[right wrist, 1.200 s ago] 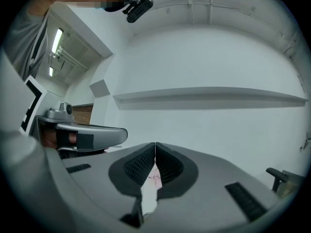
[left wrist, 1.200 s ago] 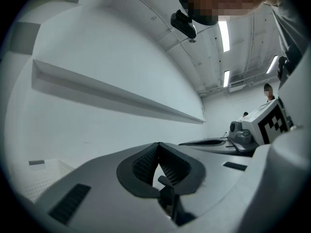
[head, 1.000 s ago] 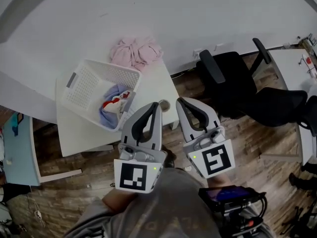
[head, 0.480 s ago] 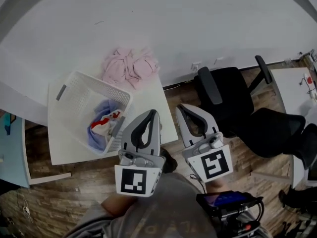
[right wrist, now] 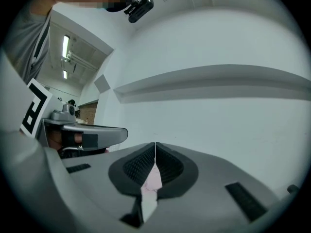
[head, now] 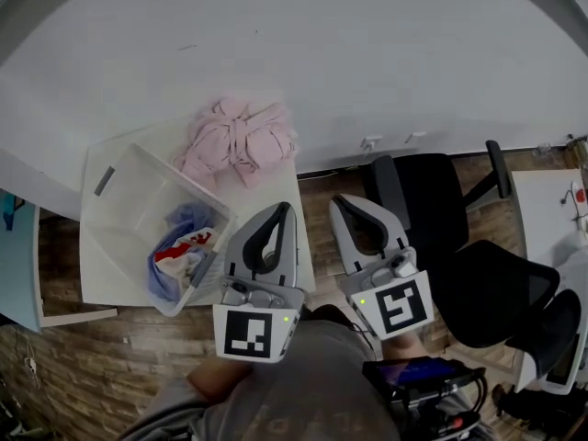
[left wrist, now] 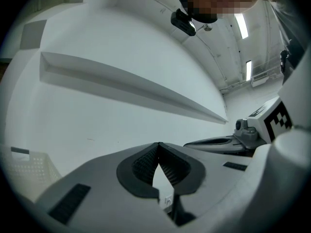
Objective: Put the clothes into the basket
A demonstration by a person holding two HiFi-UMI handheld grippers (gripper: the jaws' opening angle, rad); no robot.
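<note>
Pink clothes (head: 237, 141) lie on counter (head: 278, 187) just beside basket (head: 129, 200). Left gripper (head: 283, 211) and right gripper (head: 338, 202) have moved nearer, fingers closed, empty; pickup likely next.

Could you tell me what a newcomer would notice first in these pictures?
The pink clothes heap at the far edge of the white table stands out, beside a white basket holding blue and red clothes. In the foreground, the left gripper and right gripper are both shut and empty.
</note>
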